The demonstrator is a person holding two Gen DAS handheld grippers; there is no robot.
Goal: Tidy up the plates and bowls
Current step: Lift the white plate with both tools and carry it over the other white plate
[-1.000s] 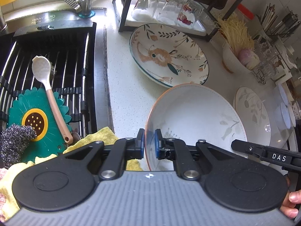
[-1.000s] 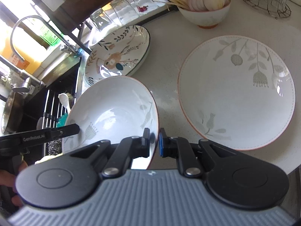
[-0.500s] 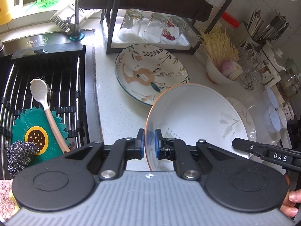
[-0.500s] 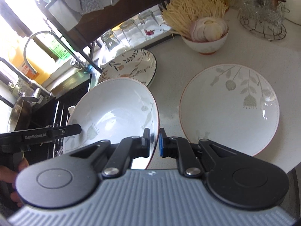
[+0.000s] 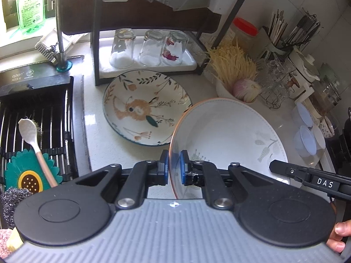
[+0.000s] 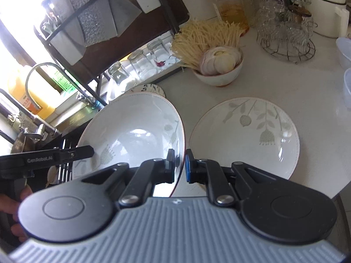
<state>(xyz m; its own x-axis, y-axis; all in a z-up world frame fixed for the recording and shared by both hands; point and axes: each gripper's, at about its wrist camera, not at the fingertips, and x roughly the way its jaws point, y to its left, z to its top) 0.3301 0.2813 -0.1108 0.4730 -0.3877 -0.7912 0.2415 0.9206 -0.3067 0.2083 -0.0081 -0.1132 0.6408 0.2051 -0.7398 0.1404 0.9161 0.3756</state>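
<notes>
The left gripper (image 5: pixel 174 167) and the right gripper (image 6: pixel 180 166) each have their jaws clamped on the rim of the same white bowl (image 5: pixel 228 135), at opposite sides of it. The white bowl, which has an orange-edged rim and a faint grey plant print inside, is held tilted above the surface (image 6: pixel 296 87), apart from it.

In the right wrist view, a flat white plate (image 6: pixel 245 135) with the same grey plant print lies on the surface just to the right of the held bowl. In the left wrist view, a floral plate (image 5: pixel 147 109) with a deer motif lies on the surface beyond the bowl, in front of a dark rack (image 5: pixel 96 43). Three glasses (image 5: pixel 151 48) stand upside down on the rack's white tray.

A small bowl (image 6: pixel 219 74) holding enoki mushrooms and sliced onion stands farther back on the surface. A black sink rack (image 5: pixel 39 118) to the left carries a white spoon (image 5: pixel 33 138) and a green flower-shaped mat (image 5: pixel 28 175).
</notes>
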